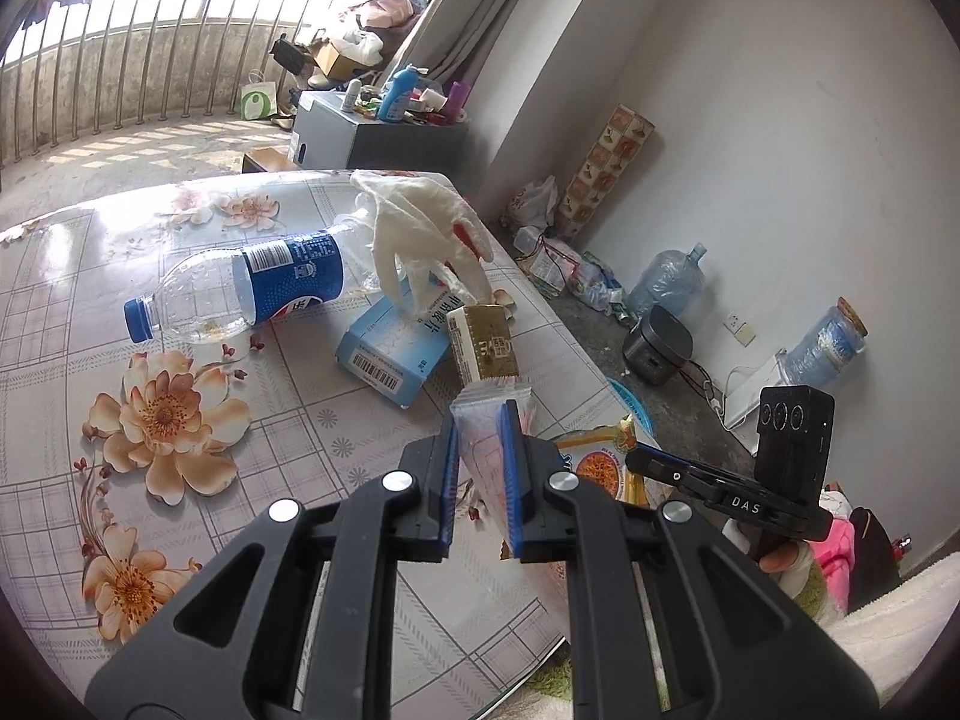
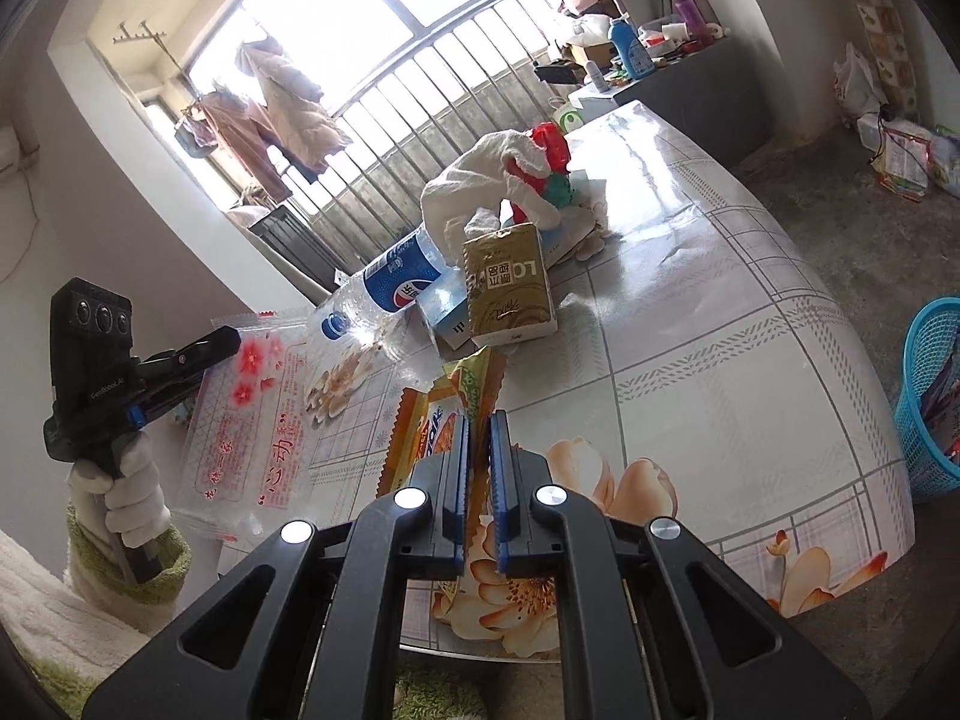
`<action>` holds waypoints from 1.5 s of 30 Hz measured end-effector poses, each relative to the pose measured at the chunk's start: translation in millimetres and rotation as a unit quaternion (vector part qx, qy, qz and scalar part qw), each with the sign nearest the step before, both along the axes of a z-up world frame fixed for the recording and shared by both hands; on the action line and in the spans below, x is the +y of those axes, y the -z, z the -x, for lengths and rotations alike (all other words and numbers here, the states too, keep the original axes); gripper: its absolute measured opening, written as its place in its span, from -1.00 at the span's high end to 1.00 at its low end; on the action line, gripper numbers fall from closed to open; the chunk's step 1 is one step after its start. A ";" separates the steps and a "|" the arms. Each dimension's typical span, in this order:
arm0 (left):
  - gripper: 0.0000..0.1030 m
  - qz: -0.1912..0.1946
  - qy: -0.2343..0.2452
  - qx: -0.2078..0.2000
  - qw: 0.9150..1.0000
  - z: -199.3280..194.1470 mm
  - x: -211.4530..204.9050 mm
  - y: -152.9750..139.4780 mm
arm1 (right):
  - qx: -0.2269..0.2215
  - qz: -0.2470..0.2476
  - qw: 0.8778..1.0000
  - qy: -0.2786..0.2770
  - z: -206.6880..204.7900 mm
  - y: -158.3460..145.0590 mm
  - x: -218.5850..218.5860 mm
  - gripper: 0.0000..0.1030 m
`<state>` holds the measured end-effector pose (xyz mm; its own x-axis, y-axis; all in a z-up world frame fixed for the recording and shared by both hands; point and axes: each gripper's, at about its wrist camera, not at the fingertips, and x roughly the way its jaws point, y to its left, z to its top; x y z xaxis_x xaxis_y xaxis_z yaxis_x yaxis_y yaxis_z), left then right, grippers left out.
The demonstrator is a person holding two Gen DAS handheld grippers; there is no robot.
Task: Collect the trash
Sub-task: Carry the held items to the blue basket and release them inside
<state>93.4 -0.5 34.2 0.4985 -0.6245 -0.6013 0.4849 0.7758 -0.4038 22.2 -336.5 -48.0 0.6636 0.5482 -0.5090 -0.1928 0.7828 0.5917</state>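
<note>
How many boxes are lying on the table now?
2: a light blue box beside the plastic bottle, and a gold box leaning on it. The glove may hide others.

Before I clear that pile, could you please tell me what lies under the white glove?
The white glove drapes over the plastic bottle's base and the light blue box. A gold packet leans beside it. Anything flatter beneath is covered.

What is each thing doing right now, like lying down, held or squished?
Left gripper: shut on clear bag.
Right gripper: shut on yellow wrapper.
Plastic bottle: lying on its side, capped.
Gold box: resting on blue box.
White glove: draped over the pile.
Blue basket: upright on the floor.
</note>
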 end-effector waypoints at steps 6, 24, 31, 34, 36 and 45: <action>0.78 0.003 0.036 -0.028 0.999 0.6 -30.2 -25.8 | -0.043 -0.013 0.999 0.028 16.3 -21.7 -25.0 0.86; 0.78 -0.050 0.223 -0.079 0.970 -28.0 -273.0 -65.3 | -0.094 -0.025 0.954 0.283 76.0 -43.3 -174.8 0.86; 0.78 -0.103 0.289 -0.056 0.950 -40.5 -423.0 -34.2 | -0.029 -0.010 0.895 0.446 86.1 -13.6 -253.7 0.86; 0.78 -0.137 0.301 -0.038 0.943 -47.3 -483.8 -1.5 | 0.017 0.026 0.857 0.515 85.5 9.7 -288.2 0.86; 0.77 -0.165 0.309 -0.043 0.936 -50.1 -519.1 24.6 | 0.057 0.038 0.833 0.549 80.7 30.2 -311.5 0.86; 0.77 -0.285 0.316 -0.028 0.905 -86.2 -623.2 148.9 | 0.180 0.073 0.792 0.579 26.2 129.6 -380.8 0.86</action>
<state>179.6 -623.7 -114.7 0.1892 -0.3925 -0.9001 0.9117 0.4108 0.0125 -4.1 -717.2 -177.6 0.4765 -0.4031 -0.7813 0.8645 0.3766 0.3329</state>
